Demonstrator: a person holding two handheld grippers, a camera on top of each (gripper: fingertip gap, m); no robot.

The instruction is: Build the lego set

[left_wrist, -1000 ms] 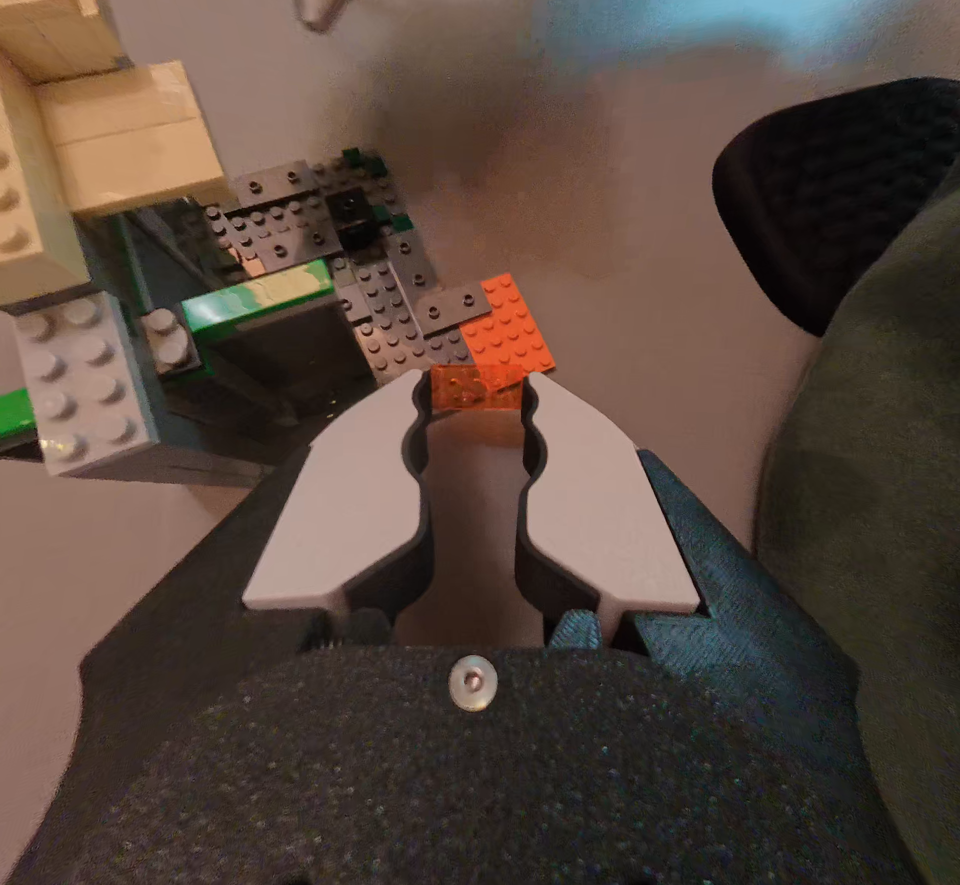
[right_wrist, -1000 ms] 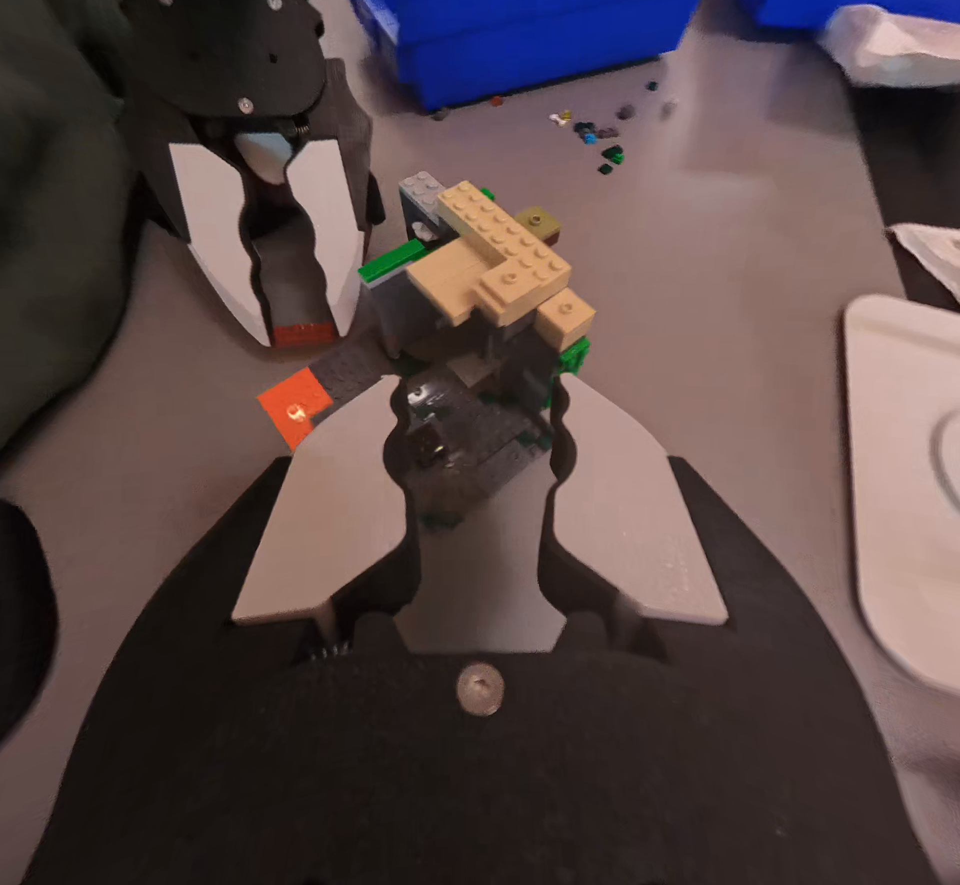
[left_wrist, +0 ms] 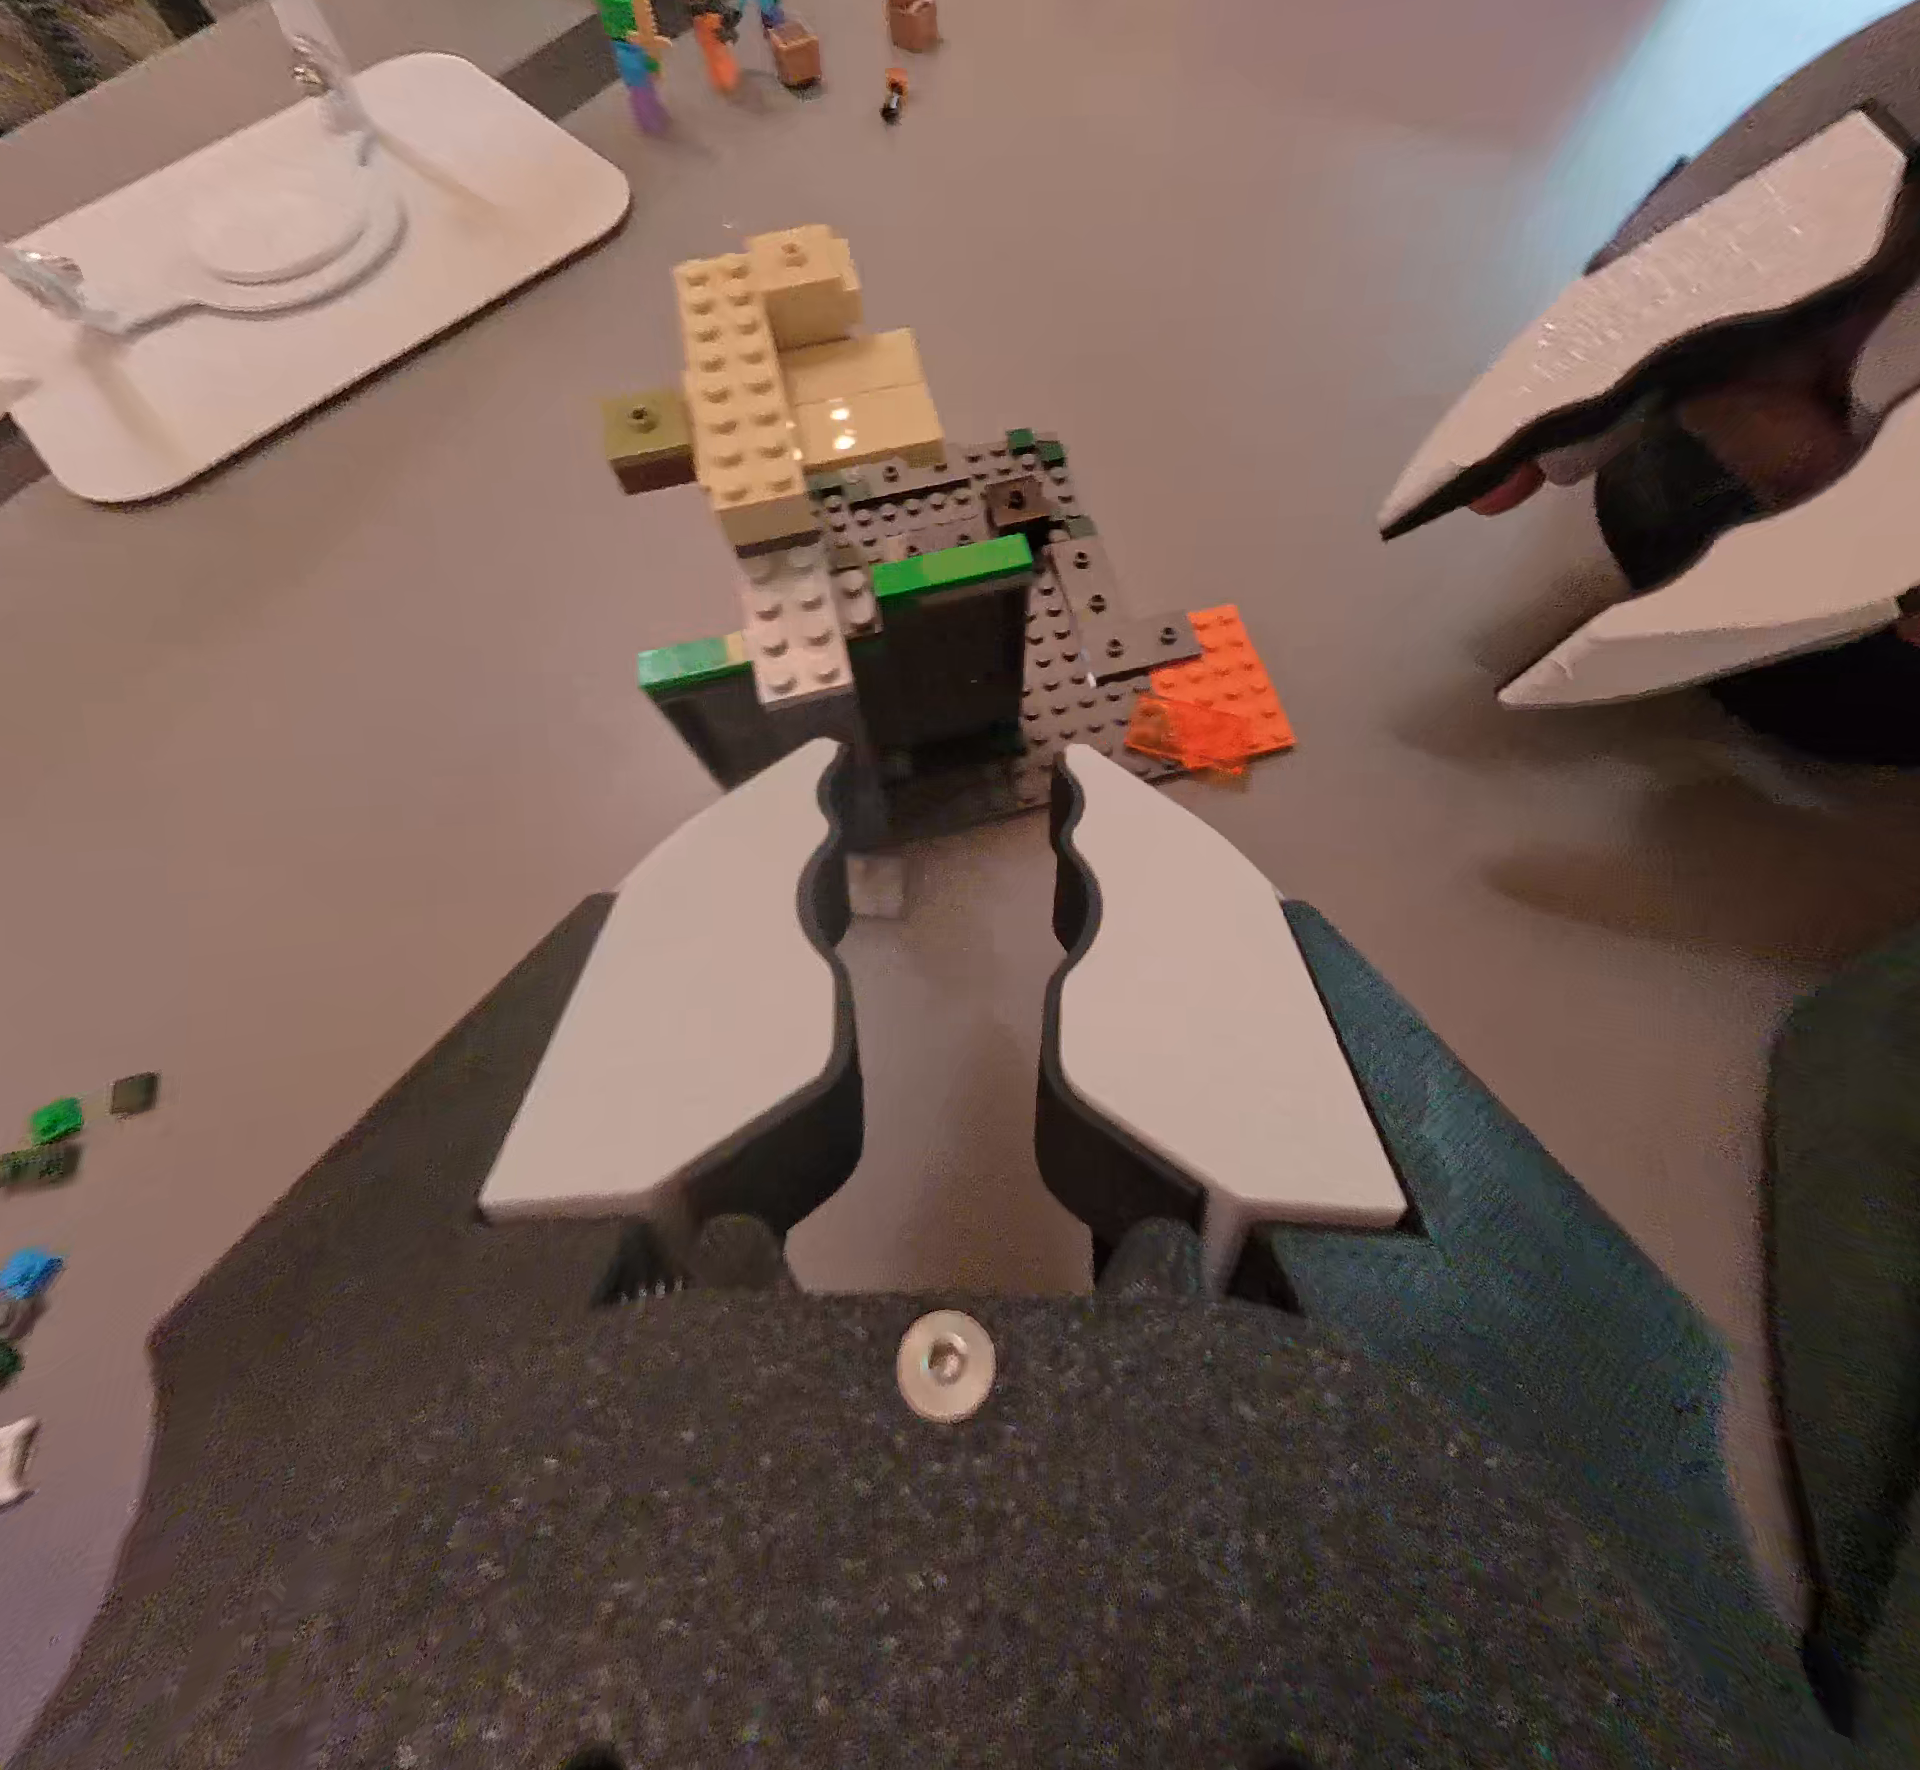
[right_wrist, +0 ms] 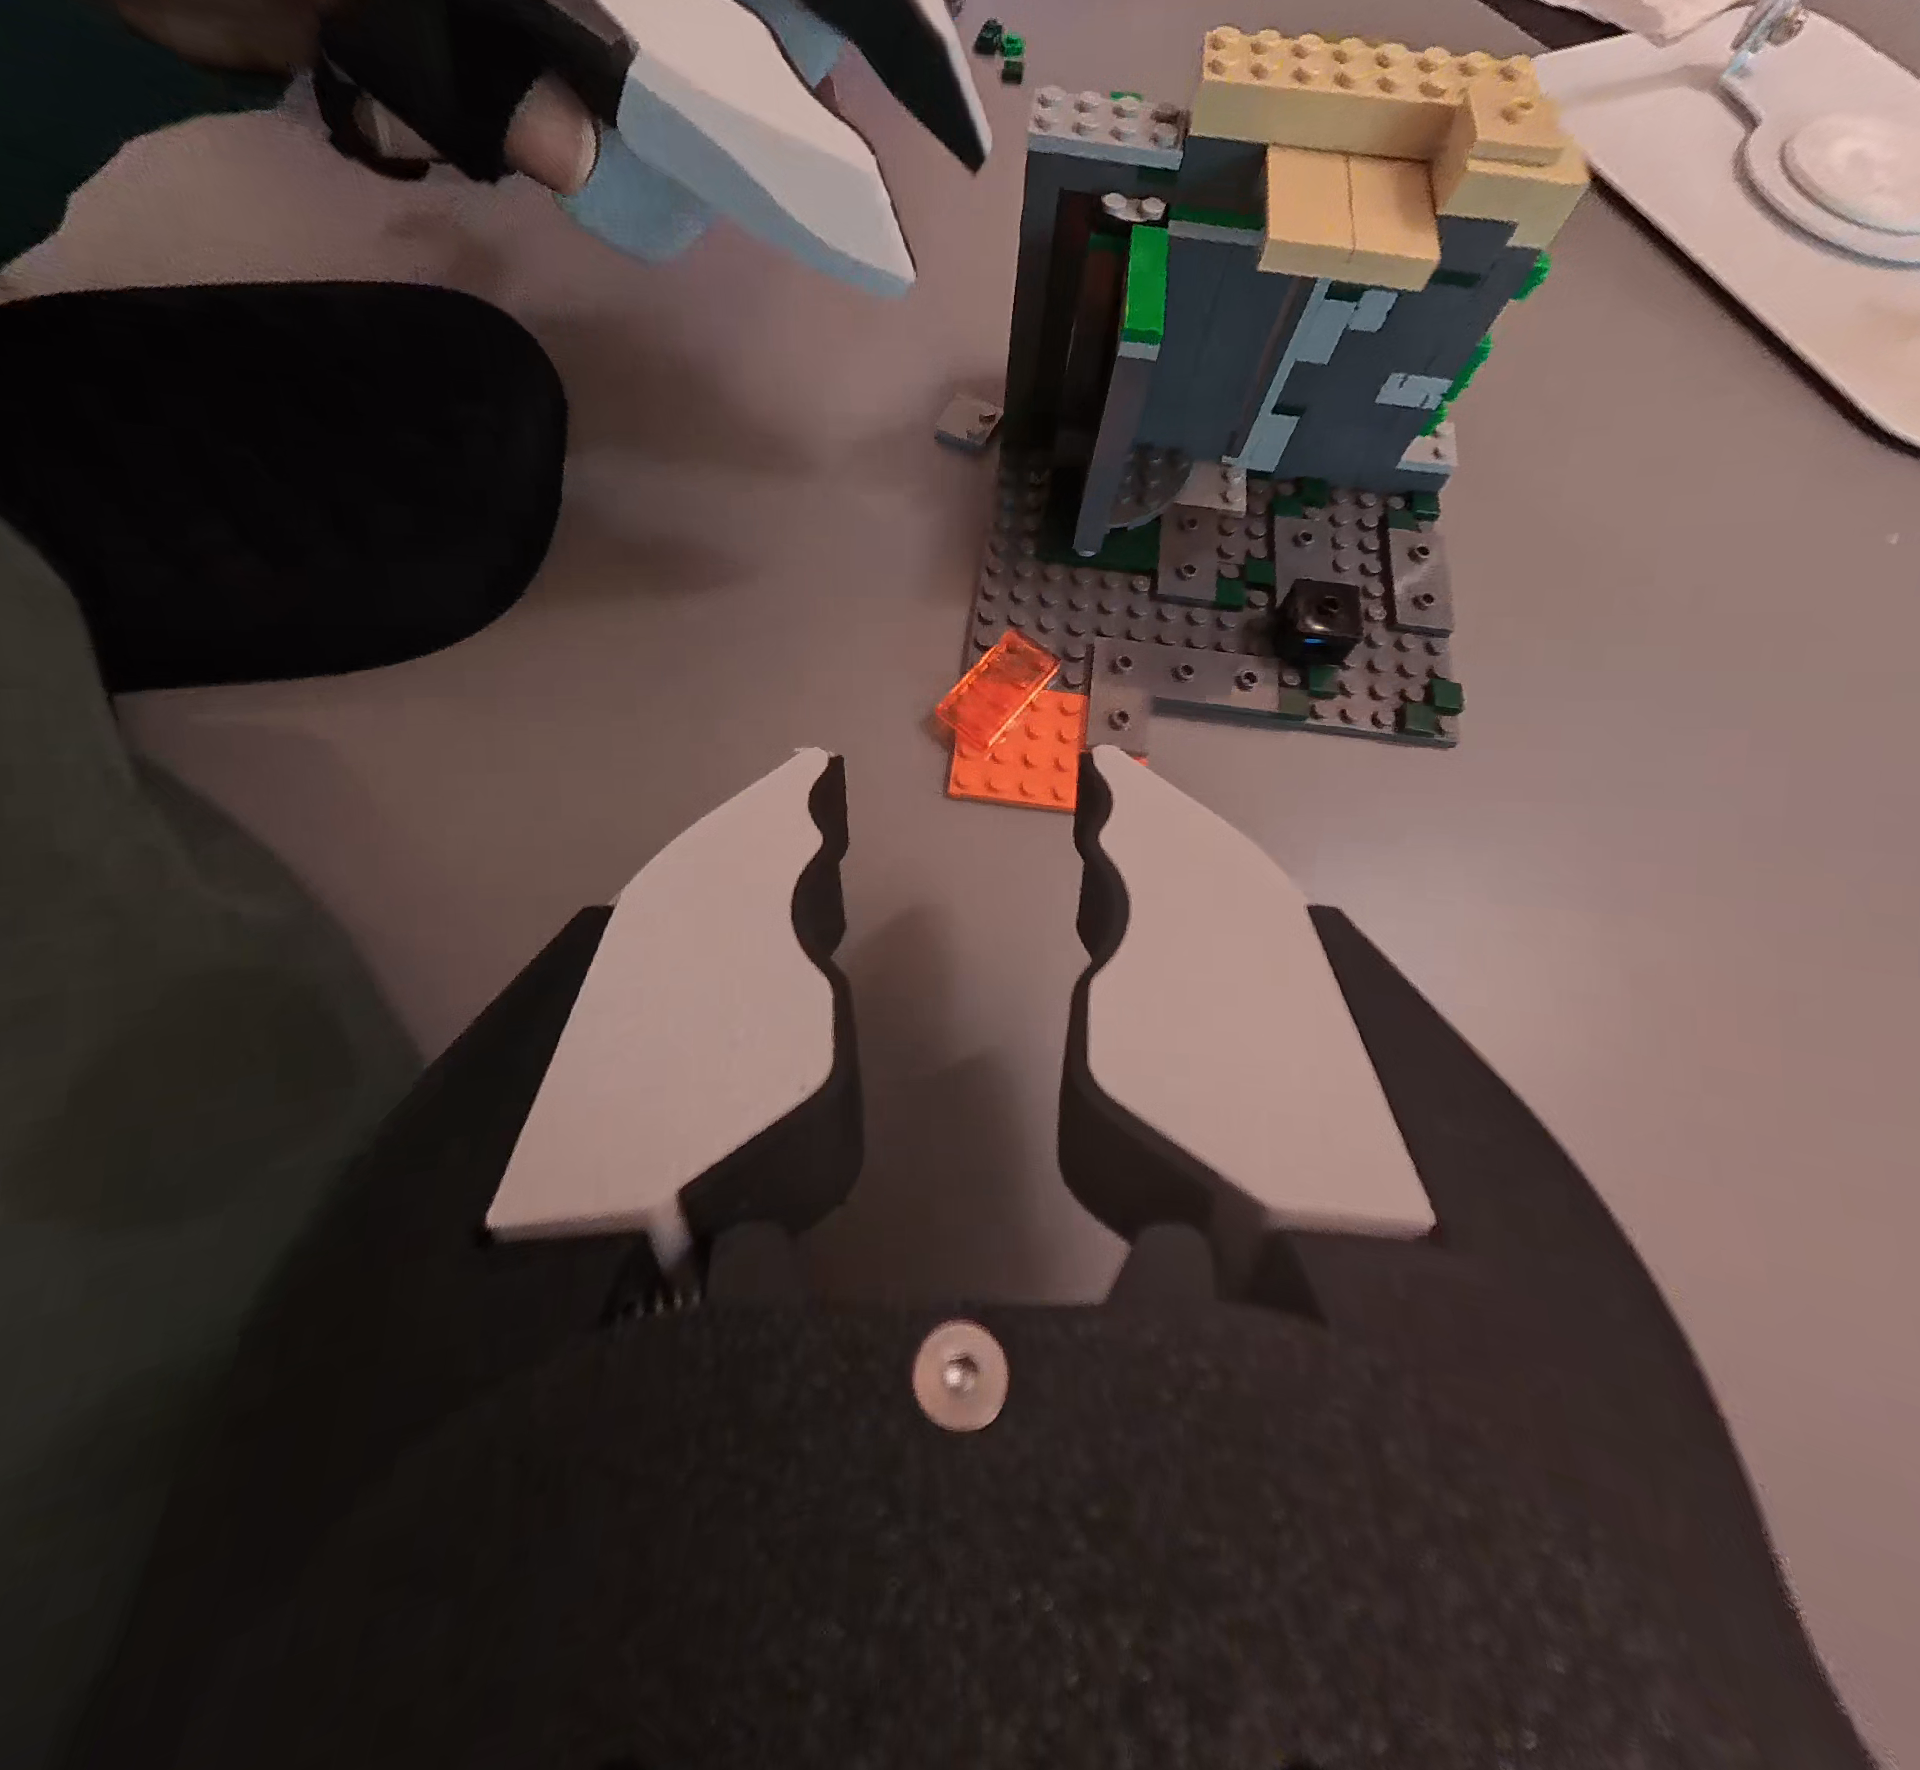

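Centrally on the grey table (right_wrist: pixel 1558 993) stands the lego build (right_wrist: pixel 1288 349), its grey base carrying an orange plate (right_wrist: pixel 1023 754) with a clear orange tile (right_wrist: pixel 997 686) lying tilted across it. Both the left gripper (left_wrist: pixel 940 764) and the right gripper (right_wrist: pixel 956 764) are spread apart and empty.

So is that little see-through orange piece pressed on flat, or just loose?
Loose, it seems: the clear orange tile lies crooked, overhanging the orange plate.
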